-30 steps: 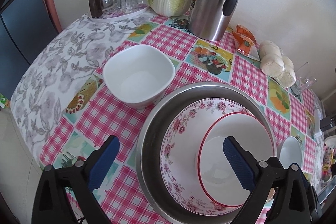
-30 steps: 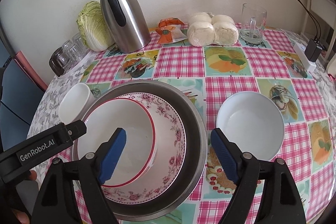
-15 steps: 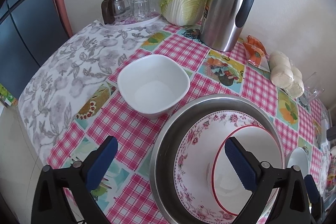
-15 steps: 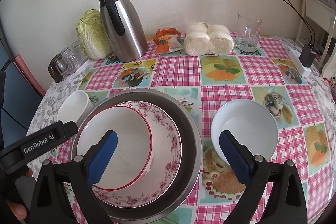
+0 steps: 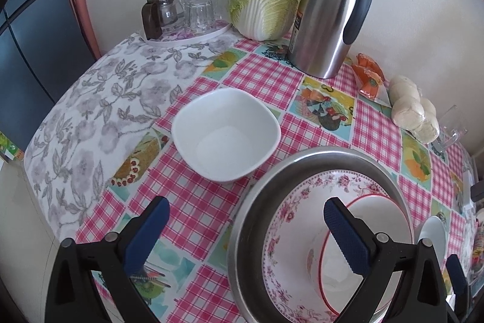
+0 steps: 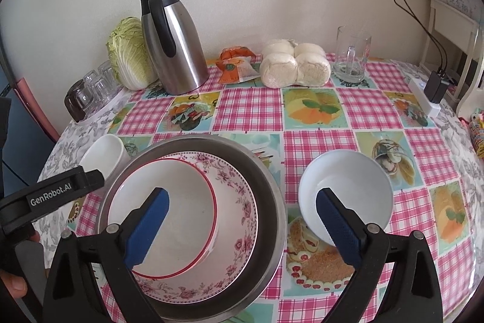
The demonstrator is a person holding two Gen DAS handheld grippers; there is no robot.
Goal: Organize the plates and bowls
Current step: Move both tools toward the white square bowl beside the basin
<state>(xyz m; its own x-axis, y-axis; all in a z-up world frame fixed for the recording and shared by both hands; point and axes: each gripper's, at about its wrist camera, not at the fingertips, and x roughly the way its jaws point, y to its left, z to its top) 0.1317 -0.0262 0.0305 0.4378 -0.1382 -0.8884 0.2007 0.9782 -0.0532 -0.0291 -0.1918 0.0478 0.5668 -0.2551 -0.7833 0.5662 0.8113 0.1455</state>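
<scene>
While both grippers hang wide open and empty, the right gripper [image 6: 242, 211], jaws just opened, frames the steel basin [image 6: 272, 196] rim. 2 bowls nest inside; the left gripper [image 5: 246, 220] faces a square bowl [image 5: 225, 133].

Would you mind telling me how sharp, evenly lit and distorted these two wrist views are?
Left wrist view: soft daylight, sharp, the table edge bowed by the fisheye, dark corners. Right wrist view: equally sharp, faint glare on the steel jug, wall lines curving at the right.
</scene>
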